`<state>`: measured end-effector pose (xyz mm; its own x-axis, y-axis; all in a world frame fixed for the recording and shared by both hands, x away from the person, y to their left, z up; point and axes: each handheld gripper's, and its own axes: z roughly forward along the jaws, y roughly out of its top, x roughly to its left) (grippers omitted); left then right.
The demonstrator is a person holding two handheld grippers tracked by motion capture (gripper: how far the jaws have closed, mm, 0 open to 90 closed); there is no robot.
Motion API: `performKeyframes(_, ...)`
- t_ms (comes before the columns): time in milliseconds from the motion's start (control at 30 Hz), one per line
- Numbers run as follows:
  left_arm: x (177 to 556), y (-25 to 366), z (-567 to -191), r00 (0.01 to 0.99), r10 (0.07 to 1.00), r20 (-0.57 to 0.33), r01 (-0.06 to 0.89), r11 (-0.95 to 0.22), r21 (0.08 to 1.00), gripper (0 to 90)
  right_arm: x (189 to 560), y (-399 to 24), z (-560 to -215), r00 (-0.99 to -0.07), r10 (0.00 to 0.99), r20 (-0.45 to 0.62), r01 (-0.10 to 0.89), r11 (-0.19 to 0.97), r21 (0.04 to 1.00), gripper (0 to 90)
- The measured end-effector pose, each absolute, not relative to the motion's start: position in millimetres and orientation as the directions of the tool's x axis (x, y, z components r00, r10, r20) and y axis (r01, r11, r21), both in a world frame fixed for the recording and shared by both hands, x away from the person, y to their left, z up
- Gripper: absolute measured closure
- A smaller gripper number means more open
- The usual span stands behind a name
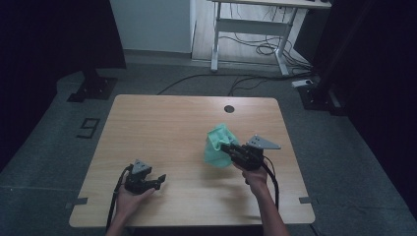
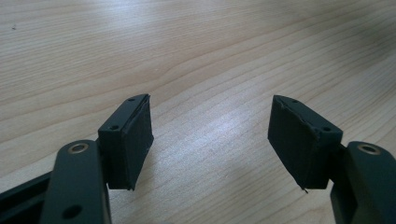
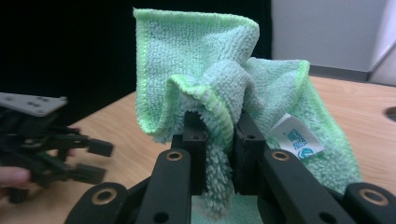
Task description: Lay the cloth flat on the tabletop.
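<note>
A light green terry cloth [image 1: 218, 145] hangs bunched above the right half of the wooden table [image 1: 162, 128]. My right gripper [image 1: 227, 147] is shut on it. In the right gripper view a fold of the cloth [image 3: 205, 70] is pinched between the two black jaws and rises above them, with a white care label [image 3: 296, 138] at its right side. My left gripper [image 1: 160, 181] rests low at the table's front left, held in a hand, jaws open. The left gripper view has its two pads [image 2: 133, 140] wide apart over bare wood, with nothing between them.
A round cable hole [image 1: 229, 108] sits near the table's far edge. Beyond the table are a white desk frame [image 1: 251, 29] and cables on the grey floor. Dark stands flank the table at left and right. Bare wood lies between the two grippers.
</note>
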<state>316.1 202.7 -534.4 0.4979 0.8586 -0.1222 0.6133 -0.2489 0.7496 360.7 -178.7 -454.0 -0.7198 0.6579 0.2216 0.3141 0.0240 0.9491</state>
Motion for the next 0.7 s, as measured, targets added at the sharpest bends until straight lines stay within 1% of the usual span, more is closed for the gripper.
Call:
performKeyframes(233, 316.3, 203.4, -531.9, 0.502, 0.857, -0.116, 0.605, -0.252, 0.755, 30.7, 345.4, -163.3, -463.3, -0.757, 0.612, 0.231, 0.324, 0.045, 0.945, 78.8)
performKeyframes(433, 316.2, 202.8, -529.8, 0.502, 0.858, -0.109, 0.597, -0.253, 0.761, 30.6, 337.8, -144.6, -485.3, -0.778, 0.582, 0.235, 0.351, 0.093, 0.932, 78.7)
performKeyframes(533, 316.1, 202.5, -526.8, 0.503, 0.859, -0.1, 0.589, -0.256, 0.766, 30.5, 339.2, -136.5, -494.7, -0.784, 0.576, 0.233, 0.37, 0.132, 0.919, 78.5)
performKeyframes(600, 316.0, 202.5, -525.9, 0.501, 0.86, -0.1, 0.586, -0.252, 0.77, 30.6, 339.1, -134.1, -499.0, -0.786, 0.569, 0.244, 0.378, 0.129, 0.917, 78.0)
performKeyframes(700, 315.8, 201.4, -526.6, 0.503, 0.859, -0.095, 0.588, -0.259, 0.766, 30.5, 339.2, -131.6, -507.5, -0.775, 0.584, 0.24, 0.392, 0.147, 0.908, 77.3)
